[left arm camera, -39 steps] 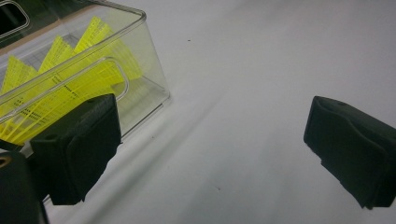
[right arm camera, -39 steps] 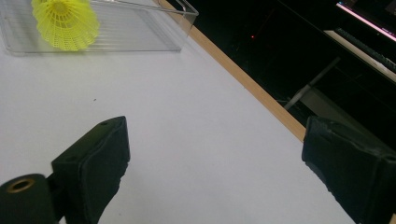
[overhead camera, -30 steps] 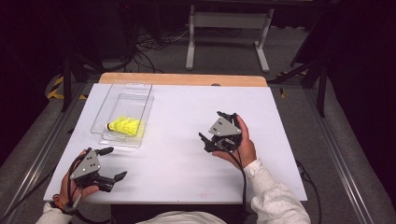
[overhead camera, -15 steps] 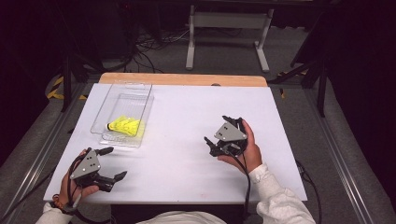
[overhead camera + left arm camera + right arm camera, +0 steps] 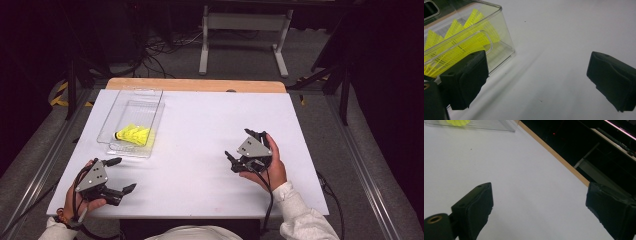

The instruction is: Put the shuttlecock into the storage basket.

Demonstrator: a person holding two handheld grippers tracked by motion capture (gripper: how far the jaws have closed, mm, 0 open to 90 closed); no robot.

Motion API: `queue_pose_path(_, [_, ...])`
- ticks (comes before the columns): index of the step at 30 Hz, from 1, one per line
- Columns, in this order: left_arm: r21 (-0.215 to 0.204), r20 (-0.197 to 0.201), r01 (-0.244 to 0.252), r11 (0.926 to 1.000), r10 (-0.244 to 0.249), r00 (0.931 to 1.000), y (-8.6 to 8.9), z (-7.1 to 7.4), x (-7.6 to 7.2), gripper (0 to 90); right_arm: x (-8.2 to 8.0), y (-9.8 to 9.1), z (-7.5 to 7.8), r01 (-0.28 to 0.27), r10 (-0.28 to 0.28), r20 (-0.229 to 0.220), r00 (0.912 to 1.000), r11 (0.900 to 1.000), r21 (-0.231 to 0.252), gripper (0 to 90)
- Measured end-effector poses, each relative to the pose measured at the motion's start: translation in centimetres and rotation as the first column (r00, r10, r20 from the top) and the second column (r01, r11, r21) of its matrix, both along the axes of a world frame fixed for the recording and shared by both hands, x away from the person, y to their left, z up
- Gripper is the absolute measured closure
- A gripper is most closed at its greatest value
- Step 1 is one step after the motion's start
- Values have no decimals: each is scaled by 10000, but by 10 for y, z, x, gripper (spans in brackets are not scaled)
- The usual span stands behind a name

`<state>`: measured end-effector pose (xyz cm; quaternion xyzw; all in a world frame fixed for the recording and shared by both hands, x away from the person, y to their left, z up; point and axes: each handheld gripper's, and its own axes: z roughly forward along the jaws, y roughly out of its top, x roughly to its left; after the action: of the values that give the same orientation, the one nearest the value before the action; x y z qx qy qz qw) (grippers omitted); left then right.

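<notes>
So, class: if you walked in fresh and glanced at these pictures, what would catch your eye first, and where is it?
The bright yellow shuttlecock stands out at once, lying inside the clear plastic box at the far left of the white table. Next come the two black tools held near the table's front edge: the left tool with jaws spread wide, just in front of the box, and the right tool, also open, over bare tabletop.

Bright even light on the white table, dark surroundings, soft shadows, blurred close-up views
</notes>
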<state>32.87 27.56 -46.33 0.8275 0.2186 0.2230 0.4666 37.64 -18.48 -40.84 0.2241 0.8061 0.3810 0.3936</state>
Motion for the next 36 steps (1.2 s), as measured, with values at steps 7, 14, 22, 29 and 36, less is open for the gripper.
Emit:
queue_pose_path(7, [-11,-7,-12,10000,12,10000,0,0,0,49,-5,-7,-6,-37,38,-57,10000,9999,136,86])
queue_pose_path(14, [-11,-8,-21,10000,21,10000,0,0,1,49,-11,-15,-13,5,-2,-139,9999,9997,228,86])
queue_pose_path(22, [5,40,-28,10000,28,10000,0,1,1,48,-22,-27,-22,-64,68,-75,9999,9988,485,92])
queue_pose_path(29, [-23,83,-112,9999,112,9999,1,1,2,48,-31,-39,-32,40,-5,-384,9993,9957,921,93])
queue_pose_path(36, [-52,134,-274,9996,274,9995,1,2,3,47,-37,-57,-41,214,-87,-791,9968,9869,1601,86])
